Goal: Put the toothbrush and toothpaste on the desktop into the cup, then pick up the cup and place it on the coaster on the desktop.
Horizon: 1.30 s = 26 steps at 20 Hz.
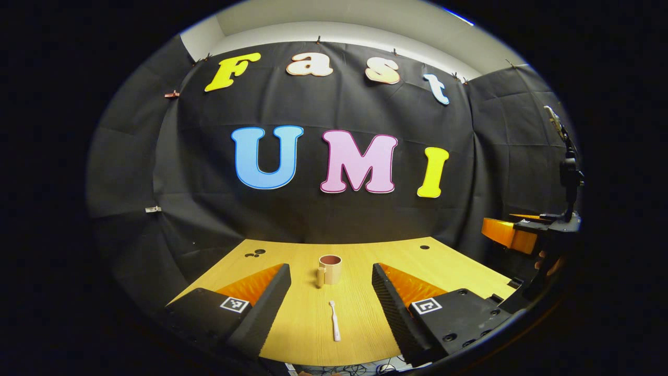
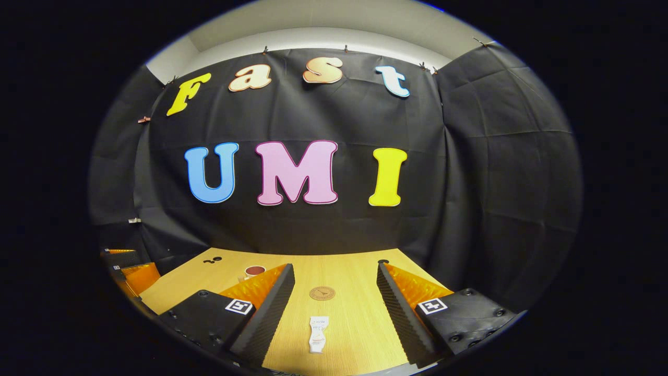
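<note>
Two grippers hang above my table (image 1: 449,271), both with jaws spread wide and nothing between them. The table is light wood, running back to the black booth wall, and it is the biggest thing I have in front of me. In the left gripper view, my left gripper (image 1: 330,292) frames the cup (image 1: 330,269), which stands upright near the middle of the table with its handle turned to the left of that view. In the same view the right gripper (image 1: 514,237) shows off at the right edge, well apart from the cup. In the right gripper view, my right gripper (image 2: 335,295) looks straight down the table; the cup (image 2: 254,271) peeks over its left finger. Between the fingers in that view lies the round coaster (image 2: 322,293), flat on the wood, and nearer to me the toothpaste (image 2: 318,334), lying flat, apart from the coaster. Smallest is the toothbrush (image 1: 334,320), lying lengthwise on the table in the left gripper view, nearer to me than the cup and not touching it.
</note>
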Each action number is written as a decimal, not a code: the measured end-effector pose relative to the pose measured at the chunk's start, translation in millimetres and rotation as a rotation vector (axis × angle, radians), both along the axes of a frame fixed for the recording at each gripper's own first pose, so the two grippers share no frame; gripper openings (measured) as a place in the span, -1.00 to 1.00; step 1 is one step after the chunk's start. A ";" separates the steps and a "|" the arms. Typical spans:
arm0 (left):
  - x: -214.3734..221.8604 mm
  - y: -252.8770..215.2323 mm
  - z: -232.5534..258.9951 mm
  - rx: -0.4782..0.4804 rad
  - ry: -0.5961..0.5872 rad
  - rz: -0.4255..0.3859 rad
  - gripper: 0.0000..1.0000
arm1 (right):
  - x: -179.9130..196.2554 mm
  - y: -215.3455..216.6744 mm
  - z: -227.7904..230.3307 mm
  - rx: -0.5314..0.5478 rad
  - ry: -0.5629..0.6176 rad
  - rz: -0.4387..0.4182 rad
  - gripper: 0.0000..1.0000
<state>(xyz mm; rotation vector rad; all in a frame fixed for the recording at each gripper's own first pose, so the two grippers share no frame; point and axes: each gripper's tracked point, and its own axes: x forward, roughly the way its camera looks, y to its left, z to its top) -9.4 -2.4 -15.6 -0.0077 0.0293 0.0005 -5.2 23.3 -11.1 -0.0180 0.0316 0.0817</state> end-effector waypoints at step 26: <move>43.1 28.4 -55.9 -0.013 0.204 0.185 0.95 | 100.5 39.5 -183.2 -0.103 0.524 0.134 0.96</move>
